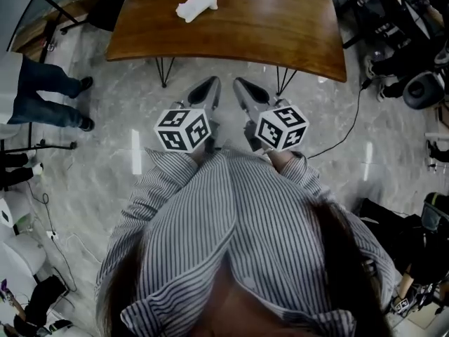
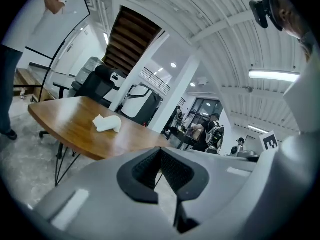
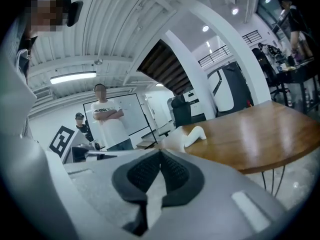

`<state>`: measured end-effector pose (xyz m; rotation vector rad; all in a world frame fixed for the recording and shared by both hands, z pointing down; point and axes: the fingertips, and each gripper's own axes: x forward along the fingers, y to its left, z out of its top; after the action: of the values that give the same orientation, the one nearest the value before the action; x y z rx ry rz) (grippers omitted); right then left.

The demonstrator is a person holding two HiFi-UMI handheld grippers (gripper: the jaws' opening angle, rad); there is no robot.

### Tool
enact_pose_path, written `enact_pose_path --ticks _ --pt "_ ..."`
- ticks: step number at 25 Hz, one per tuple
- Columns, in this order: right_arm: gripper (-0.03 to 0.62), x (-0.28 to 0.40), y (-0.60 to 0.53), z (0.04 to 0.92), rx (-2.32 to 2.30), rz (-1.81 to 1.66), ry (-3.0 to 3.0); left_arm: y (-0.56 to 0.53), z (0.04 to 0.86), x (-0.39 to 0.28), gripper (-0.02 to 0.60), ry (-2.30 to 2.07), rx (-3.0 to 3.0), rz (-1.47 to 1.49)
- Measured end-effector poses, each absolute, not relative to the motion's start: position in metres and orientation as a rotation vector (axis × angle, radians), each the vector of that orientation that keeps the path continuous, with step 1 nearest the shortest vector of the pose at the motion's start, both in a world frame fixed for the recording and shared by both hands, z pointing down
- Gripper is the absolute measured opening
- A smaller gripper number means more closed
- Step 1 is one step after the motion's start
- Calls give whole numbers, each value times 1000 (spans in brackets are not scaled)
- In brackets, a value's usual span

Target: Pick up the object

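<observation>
A small white figurine-like object (image 1: 196,5) lies on the far left part of a brown wooden table (image 1: 280,27). It also shows in the left gripper view, the white object (image 2: 107,123), and in the right gripper view, the white object (image 3: 194,135). My left gripper (image 1: 210,87) and right gripper (image 1: 242,86) hang side by side over the floor, short of the table's near edge, well away from the object. Both are shut with nothing between their jaws; in their own views the left gripper (image 2: 160,150) and right gripper (image 3: 160,152) tips meet.
The table stands on thin black legs (image 1: 163,71) over a pale marble floor. A person in jeans (image 1: 42,93) stands at the left. Chairs, cables and equipment (image 1: 414,69) crowd the right side. Another person (image 3: 106,119) stands by a whiteboard.
</observation>
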<state>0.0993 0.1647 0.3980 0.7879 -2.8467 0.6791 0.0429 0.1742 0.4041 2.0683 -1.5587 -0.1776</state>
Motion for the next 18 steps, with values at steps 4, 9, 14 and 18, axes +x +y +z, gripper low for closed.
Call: enact_pose_path --ticks 4,9,14,18 --pt "3 59 98 381 842 667 -2857 111 387 -3 0 -1544 2098 -174" --pt "3 9 37 370 896 671 -2865 49 384 -54 0 -1516 2111 -152" --pt "3 -7 7 381 917 720 -2829 16 397 -71 0 -1472 2085 -128" --pt "3 -14 -17 388 895 716 -2807 -8 401 -81 0 -1468 2073 -144"
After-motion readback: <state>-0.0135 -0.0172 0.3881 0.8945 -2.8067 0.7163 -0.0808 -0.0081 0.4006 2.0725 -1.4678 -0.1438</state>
